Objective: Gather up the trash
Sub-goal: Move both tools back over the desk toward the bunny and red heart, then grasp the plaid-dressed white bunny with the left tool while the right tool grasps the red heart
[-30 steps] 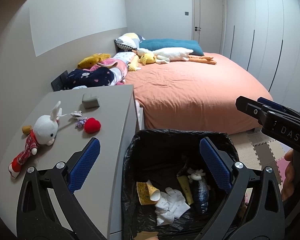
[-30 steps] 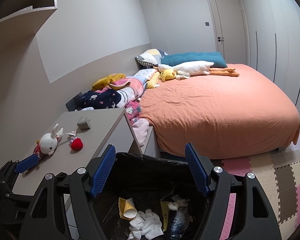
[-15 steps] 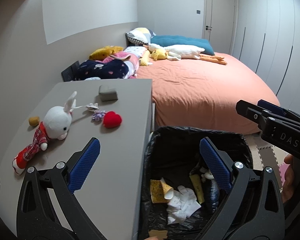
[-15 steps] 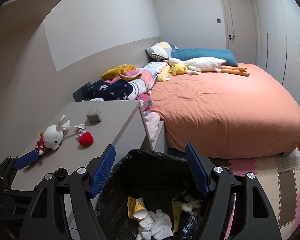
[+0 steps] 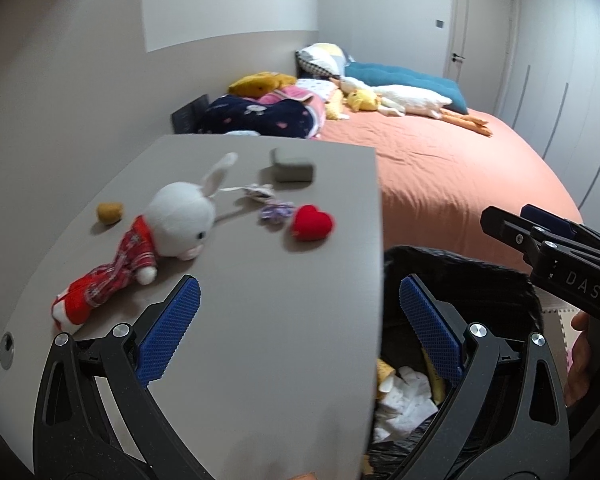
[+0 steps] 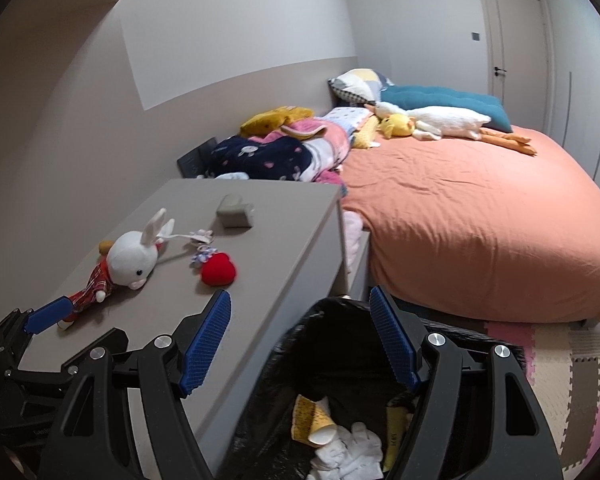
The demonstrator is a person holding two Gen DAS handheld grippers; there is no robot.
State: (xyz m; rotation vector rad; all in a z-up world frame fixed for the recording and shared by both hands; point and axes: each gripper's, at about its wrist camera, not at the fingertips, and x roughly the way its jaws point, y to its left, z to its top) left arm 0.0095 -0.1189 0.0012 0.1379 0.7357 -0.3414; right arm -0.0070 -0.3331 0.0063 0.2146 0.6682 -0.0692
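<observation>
My left gripper (image 5: 299, 284) is open and empty above the near end of the grey cabinet top (image 5: 284, 320). On that top lie a small purple scrap (image 5: 276, 213), a white wrapper (image 5: 256, 191), a red heart (image 5: 311, 222), a white bunny doll (image 5: 180, 220), a brown lump (image 5: 109, 212) and a grey box (image 5: 293, 165). A black-lined bin (image 5: 460, 272) stands beside the cabinet with crumpled white tissue (image 6: 352, 448) and a yellow paper cup (image 6: 312, 420) inside. My right gripper (image 6: 300, 294) is open and empty over the bin rim (image 6: 328, 312) and the cabinet edge.
An orange-covered bed (image 6: 480, 216) with a plush goose (image 6: 444, 120), pillows and a clothes pile (image 6: 284, 148) lies beyond. Foam floor mats (image 6: 572, 380) are at the right. A person's hand (image 5: 580, 360) holds the right gripper's handle.
Both views have swung left: the cabinet top and its toys fill more of each picture, and the bin has slid right and down. Both grippers stayed open.
</observation>
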